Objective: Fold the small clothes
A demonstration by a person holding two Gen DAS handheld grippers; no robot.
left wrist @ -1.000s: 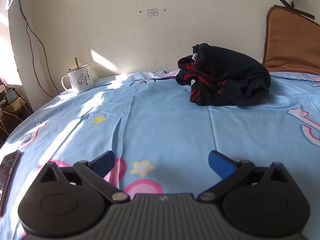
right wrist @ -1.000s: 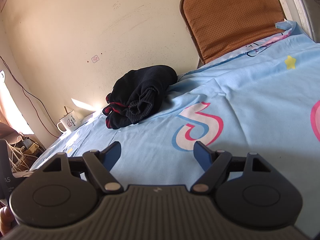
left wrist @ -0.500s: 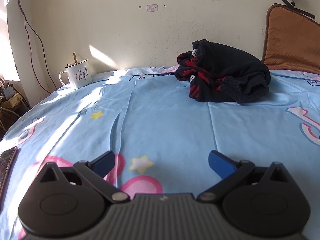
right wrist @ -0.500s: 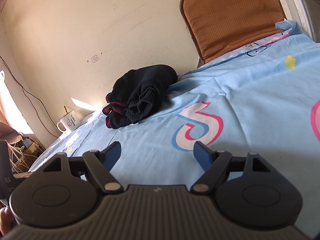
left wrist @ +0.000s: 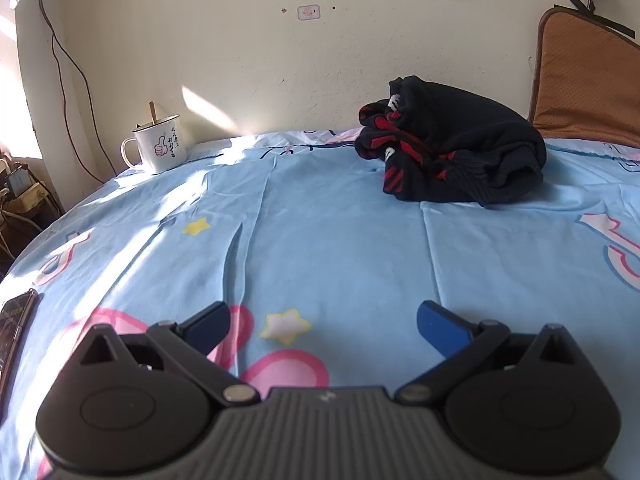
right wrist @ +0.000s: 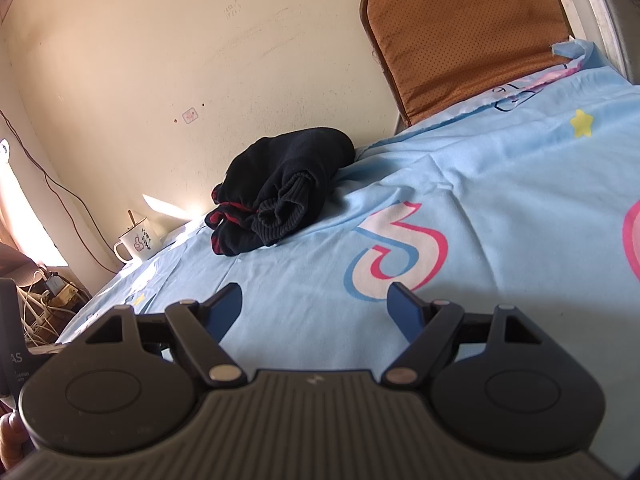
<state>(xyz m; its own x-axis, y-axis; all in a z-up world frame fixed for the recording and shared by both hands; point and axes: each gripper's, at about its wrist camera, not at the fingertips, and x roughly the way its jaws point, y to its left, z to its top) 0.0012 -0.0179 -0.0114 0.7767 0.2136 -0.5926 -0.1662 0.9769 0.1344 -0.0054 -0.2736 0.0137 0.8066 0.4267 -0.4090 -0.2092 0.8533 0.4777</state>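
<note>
A crumpled dark navy garment with red stripes [left wrist: 452,152] lies in a heap on the light blue bedsheet [left wrist: 340,248] near the wall. The same heap [right wrist: 280,196] shows in the right wrist view, at the far left of the bed. My left gripper [left wrist: 322,318] hovers open over the sheet, well short of the garment, nothing between its blue fingers. My right gripper [right wrist: 316,304] is also open and empty, low over the sheet, some way from the heap.
A white enamel mug [left wrist: 158,148] with a stick in it stands at the bed's far left corner. A phone [left wrist: 14,328] lies at the left edge. A brown cushion [right wrist: 468,36] leans at the headboard. Cables and a power strip [right wrist: 44,304] sit beside the bed.
The left wrist view has shifted slightly, the garment and mug sitting a little lower and nearer than a second ago. The right gripper has barely moved. Both grippers stay open.
</note>
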